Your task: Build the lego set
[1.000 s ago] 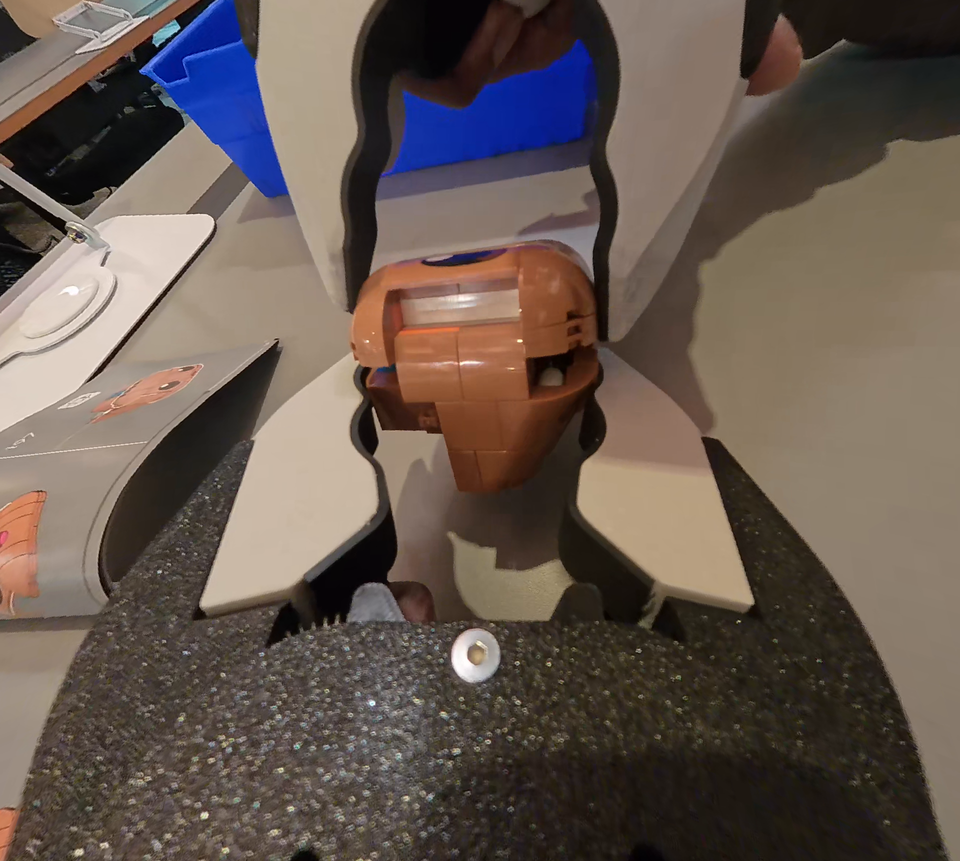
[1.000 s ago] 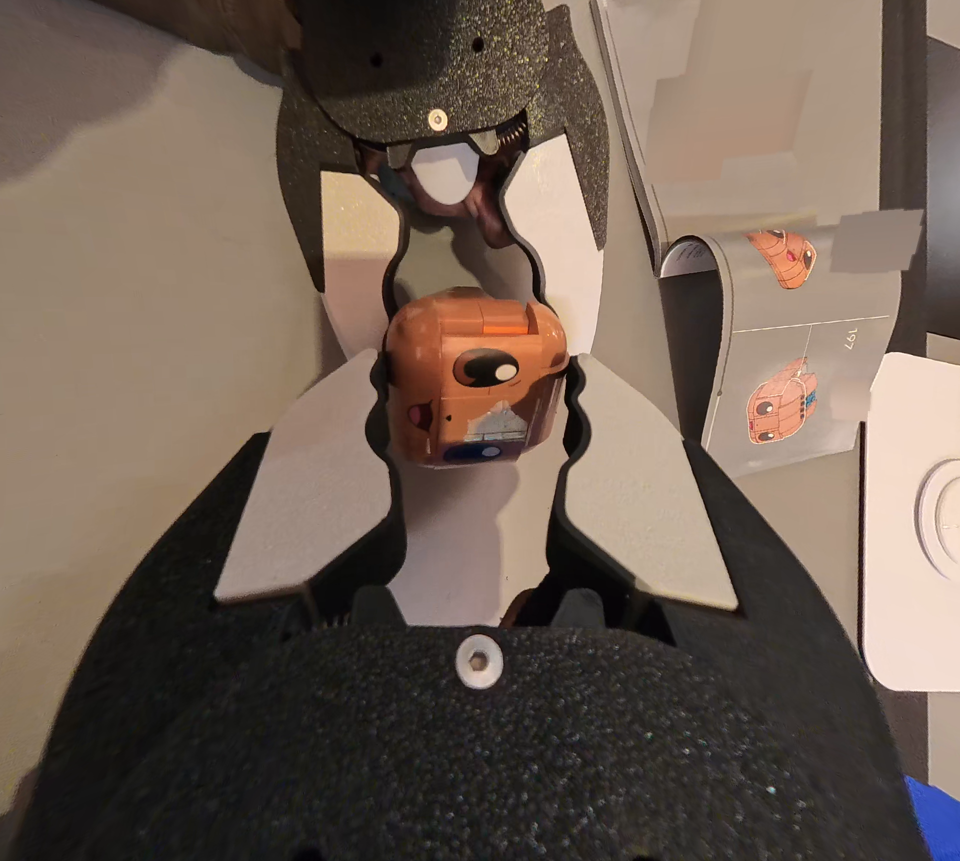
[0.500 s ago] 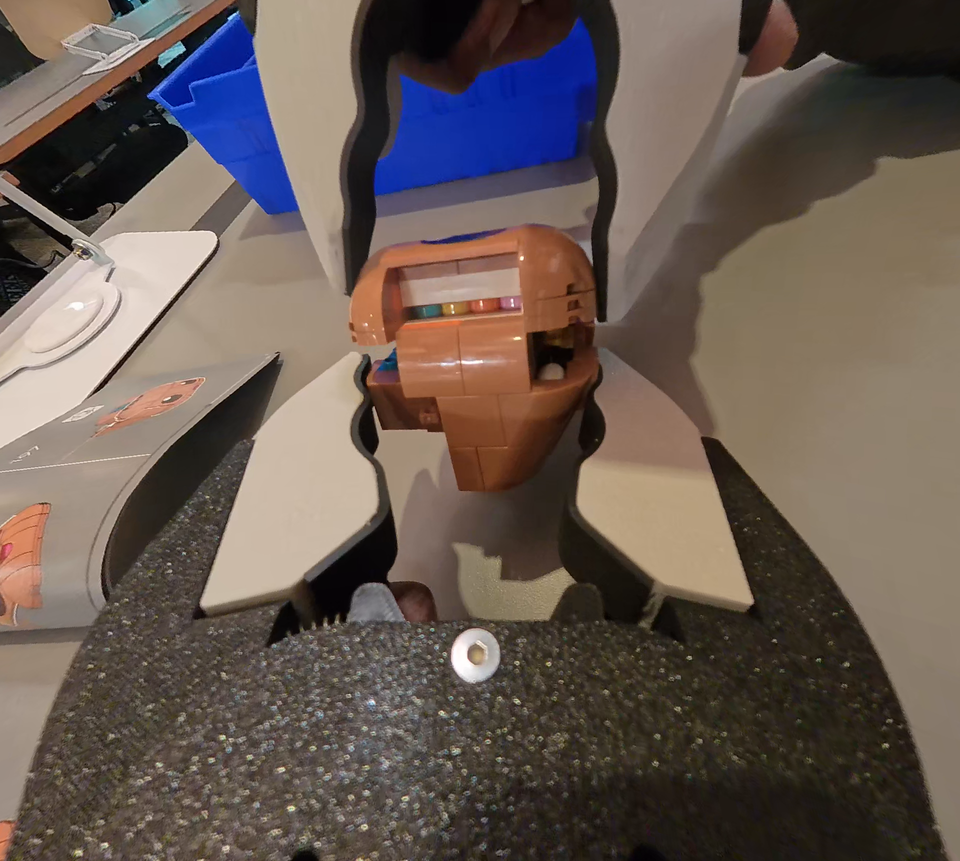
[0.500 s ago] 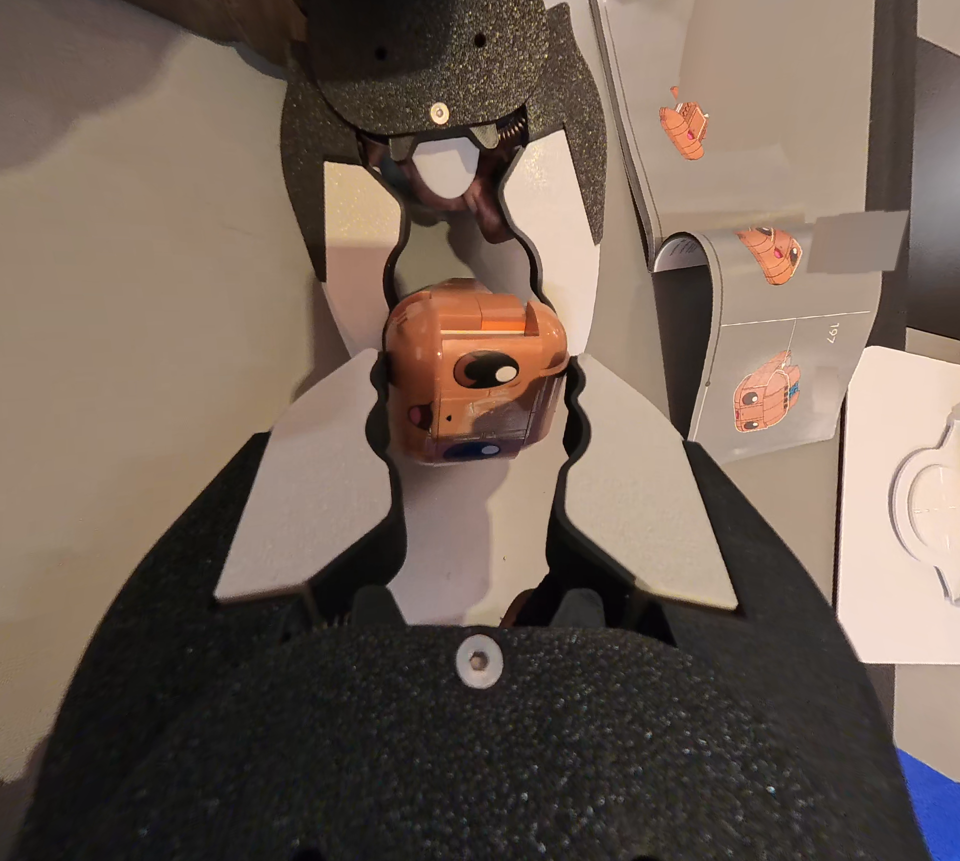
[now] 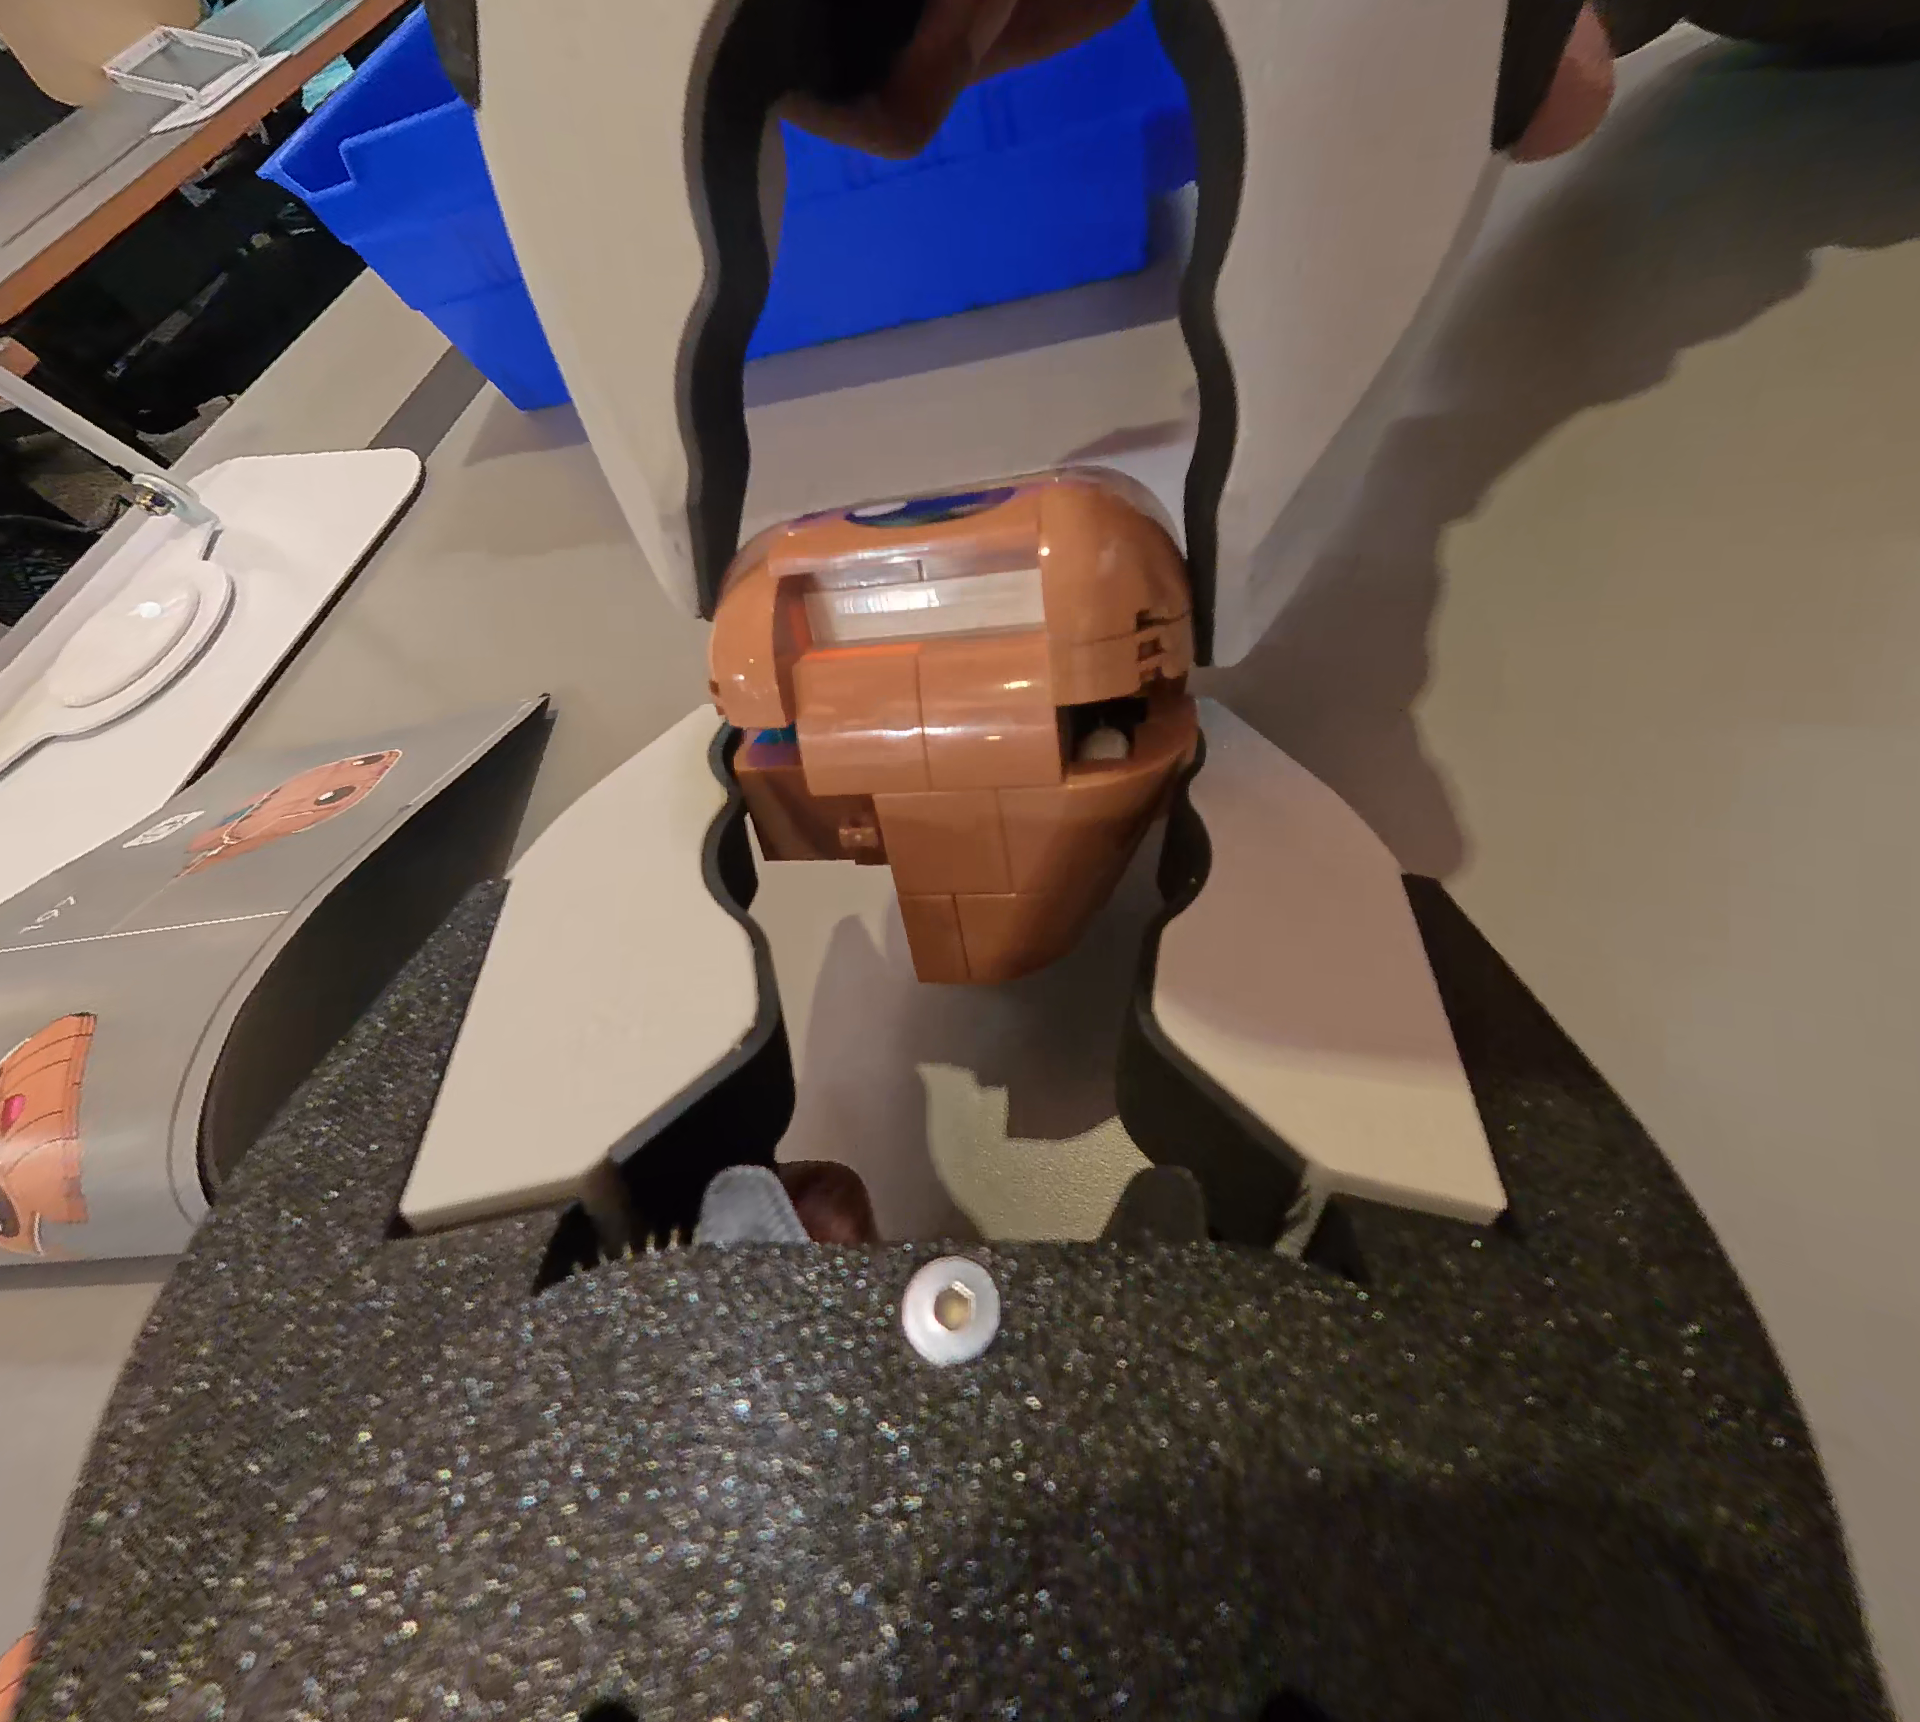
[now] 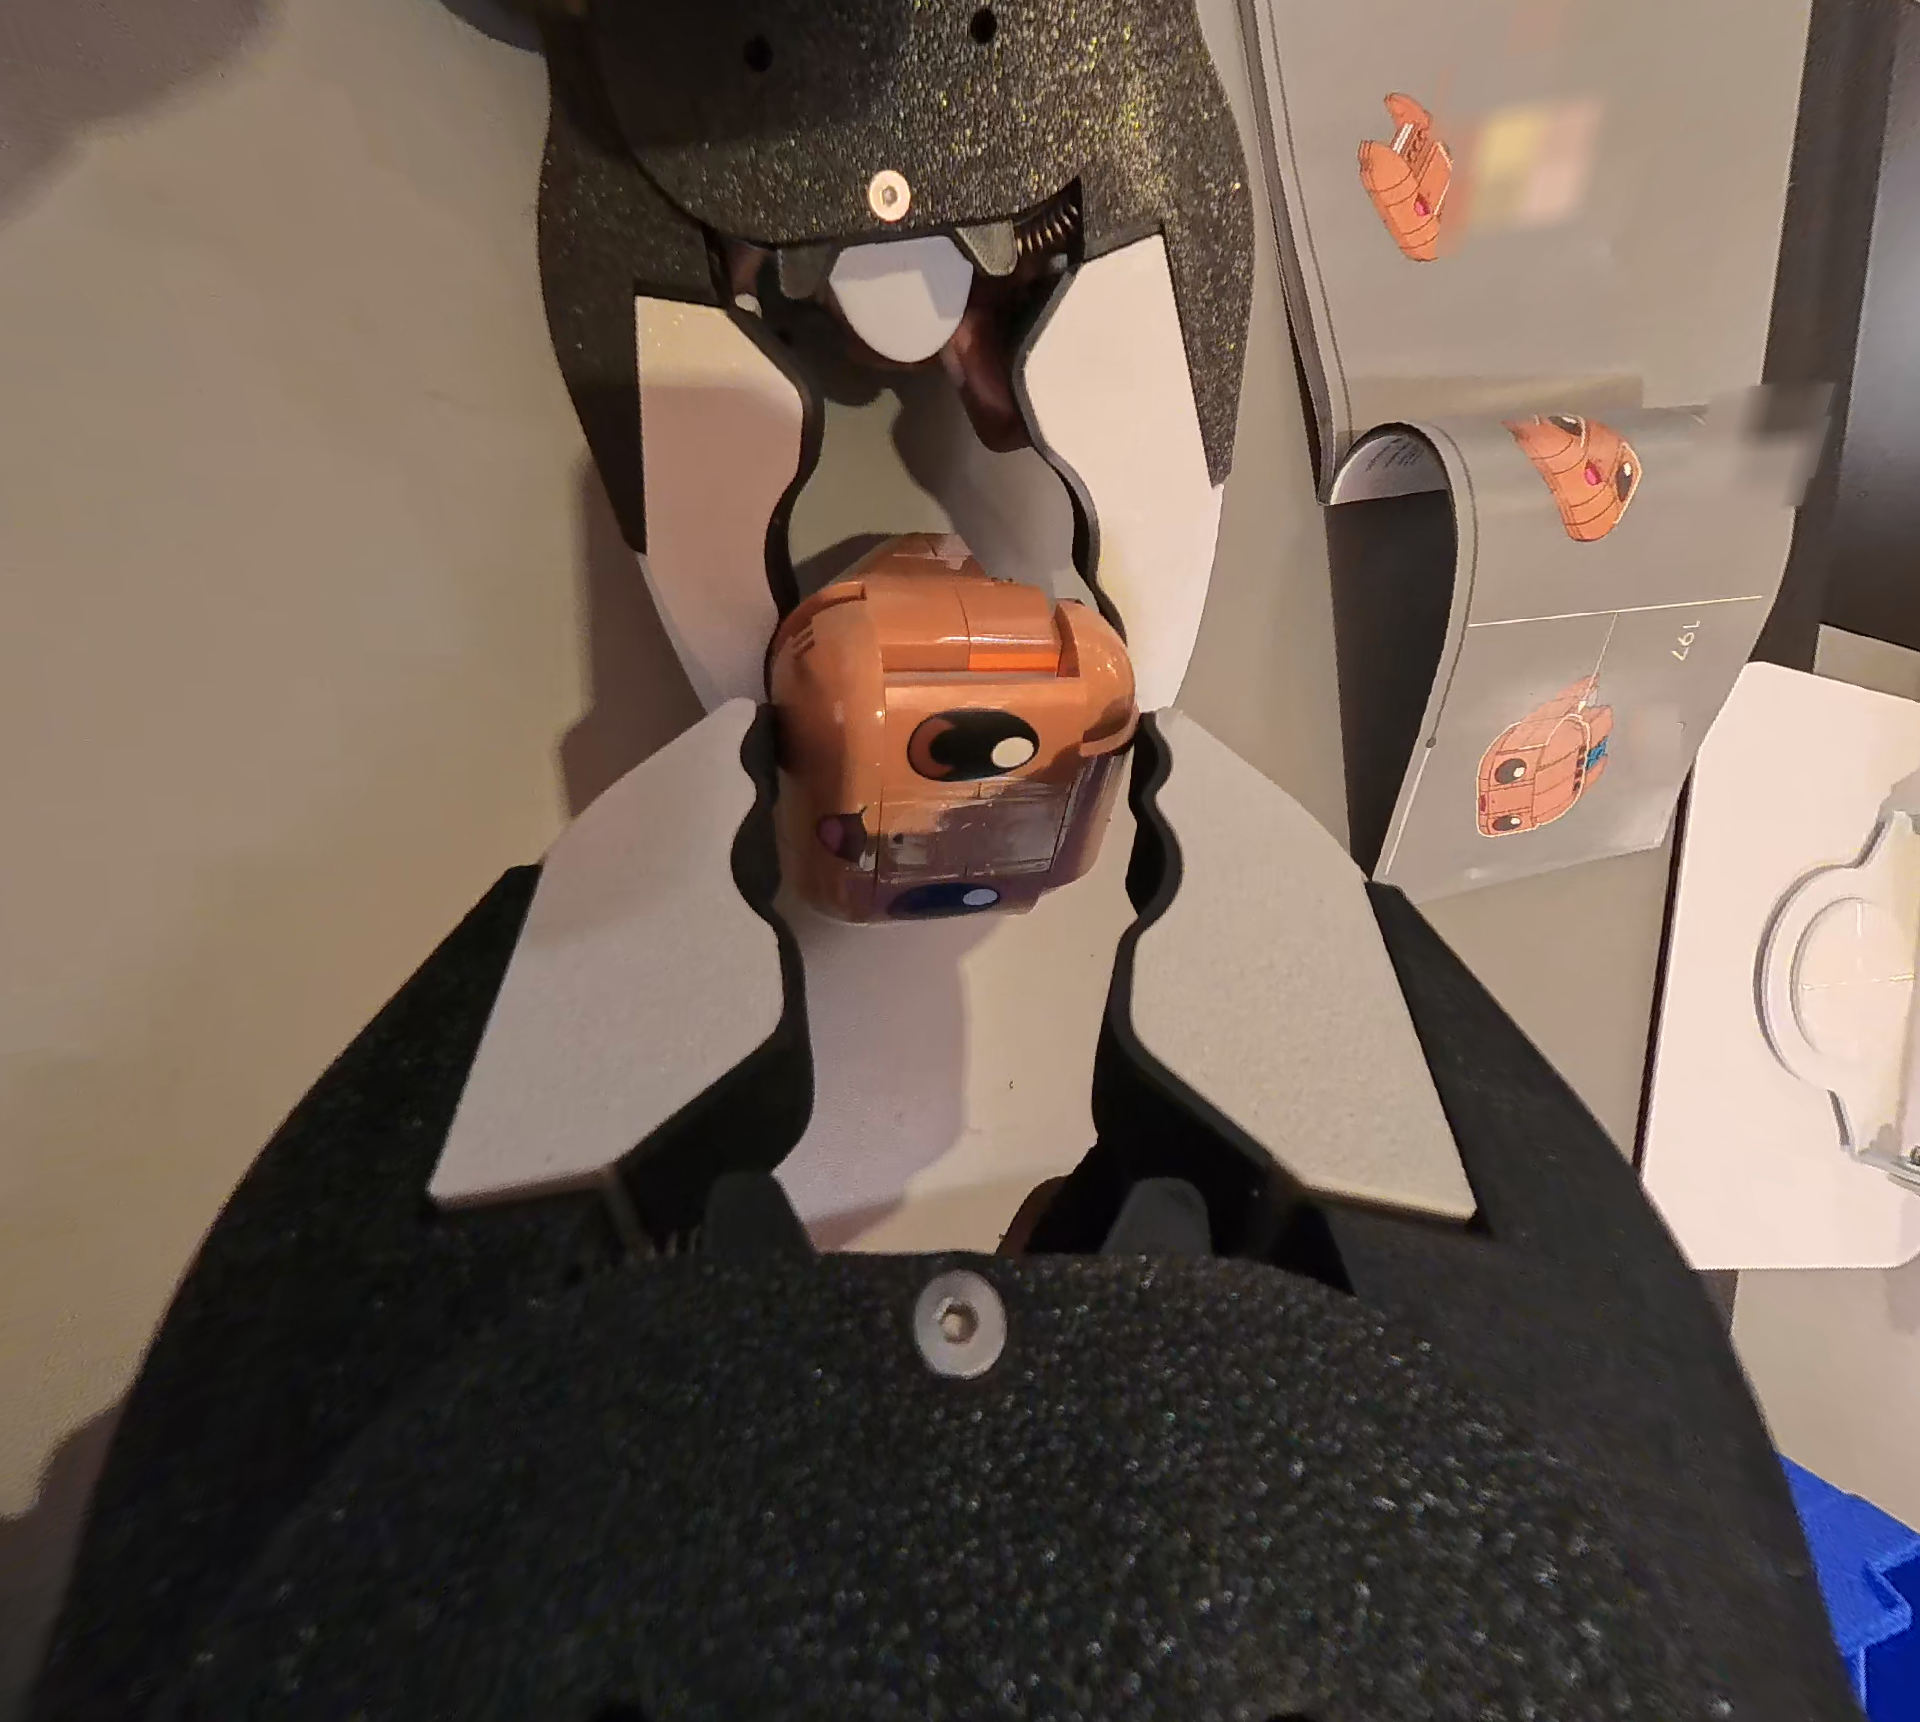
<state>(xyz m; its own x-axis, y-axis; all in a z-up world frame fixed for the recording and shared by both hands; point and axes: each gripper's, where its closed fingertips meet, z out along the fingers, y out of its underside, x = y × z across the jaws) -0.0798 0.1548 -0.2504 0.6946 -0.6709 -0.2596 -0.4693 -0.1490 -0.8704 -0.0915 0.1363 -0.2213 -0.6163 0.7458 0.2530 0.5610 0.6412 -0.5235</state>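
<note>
Pinching the brown lego model (image 5: 951,716) from opposite ends, the left tongs (image 5: 956,737) and right tongs (image 6: 951,758) hold it above the grey bench (image 5: 1558,633), each pair pressed onto its sides. The build looks nearly complete: rounded glossy shell, printed eyes, a clear panel, with one small side gap showing. Beside it lies the curled, matte instruction booklet (image 6: 1579,633); farther off stands a blue plastic bin (image 5: 436,218).

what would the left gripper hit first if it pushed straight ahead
The brown lego model already between its fingers, then the right gripper gripping the model's far end, head-on. Past that, the blue bin, though depth is unclear.
</note>
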